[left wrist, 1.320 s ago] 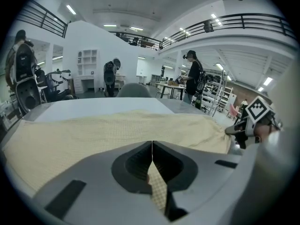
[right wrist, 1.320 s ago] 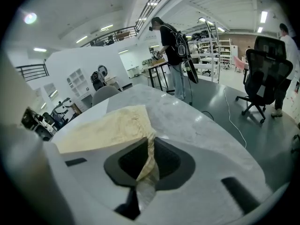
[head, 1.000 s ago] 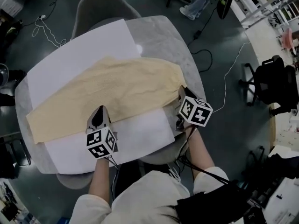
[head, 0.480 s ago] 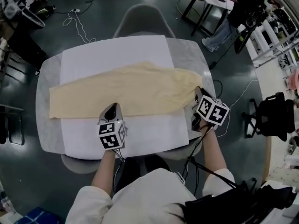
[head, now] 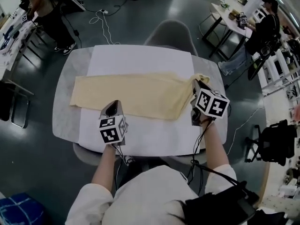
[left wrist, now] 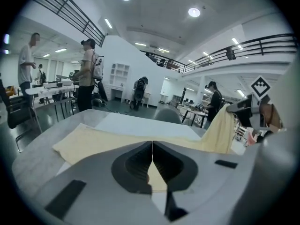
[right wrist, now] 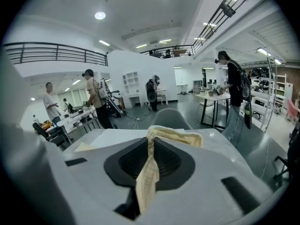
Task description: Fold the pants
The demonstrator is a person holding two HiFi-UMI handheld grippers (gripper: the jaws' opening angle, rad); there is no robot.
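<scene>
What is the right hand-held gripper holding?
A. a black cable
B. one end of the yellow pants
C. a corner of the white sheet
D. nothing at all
B: in its own view, the right hand-held gripper has its jaws pinched on a bunched strip of the yellow pants, and the head view shows that end lifted off the table.

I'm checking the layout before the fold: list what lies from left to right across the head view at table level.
Table's bare left edge → pants' loose end → left gripper → right gripper → black office chair.
</scene>
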